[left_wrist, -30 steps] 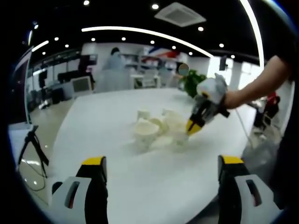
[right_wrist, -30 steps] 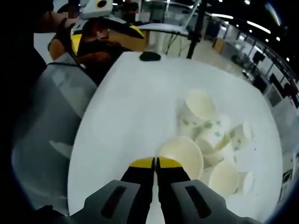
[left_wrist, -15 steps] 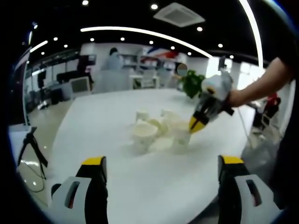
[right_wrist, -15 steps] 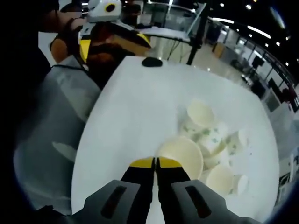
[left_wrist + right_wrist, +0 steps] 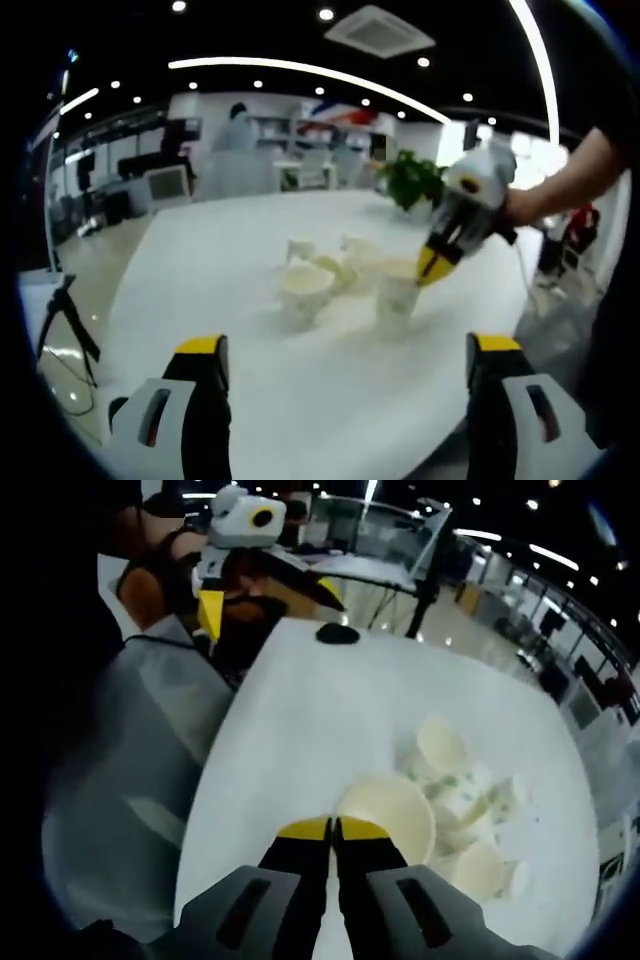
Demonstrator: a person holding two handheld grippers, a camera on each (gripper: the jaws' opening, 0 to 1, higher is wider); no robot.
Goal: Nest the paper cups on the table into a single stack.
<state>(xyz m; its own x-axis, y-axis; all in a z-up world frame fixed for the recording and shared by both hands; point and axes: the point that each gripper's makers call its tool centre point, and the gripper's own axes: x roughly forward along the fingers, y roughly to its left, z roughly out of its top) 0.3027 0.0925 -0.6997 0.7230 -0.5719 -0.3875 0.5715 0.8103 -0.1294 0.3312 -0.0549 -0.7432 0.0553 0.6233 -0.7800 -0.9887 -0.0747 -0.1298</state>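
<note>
left gripper view: the left gripper (image 5: 345, 375), w/ black jaws tipped yellow, has its jaws spread wide apart, nothing between them, held over the near edge of the round white table (image 5: 230, 260). mid-table sits a cluster of white paper cups w/ a faint green print (image 5: 330, 268); the pale wide-mouthed cup (image 5: 304, 290) stands upright at the front left of the bunch. just right of it the held white paper cup (image 5: 396, 300) hangs upright from the right gripper (image 5: 436, 268), whose yellow tips pinch its rim. whether its base touches the table can't be told. a person's hand and bare forearm (image 5: 560, 190) run off to the right behind that gripper.

right gripper view: the right gripper's jaws are pressed together at the tips on the near rim of the held cup (image 5: 386, 813), seen from above, mouth open and round. beyond and to the right lie the other cups (image 5: 455, 780), some upright, some tipped on their sides, touching one another. the left gripper (image 5: 262, 590) shows at top left past the table edge (image 5: 225, 780), jaws apart. a small dark oval object (image 5: 337, 633) lies on the far part of the table, well apart from the cups.

background: a potted green plant (image 5: 408, 180), ceiling lights, blurred office furniture. the cup print is too blurred to read, no legible writing anywhere.
</note>
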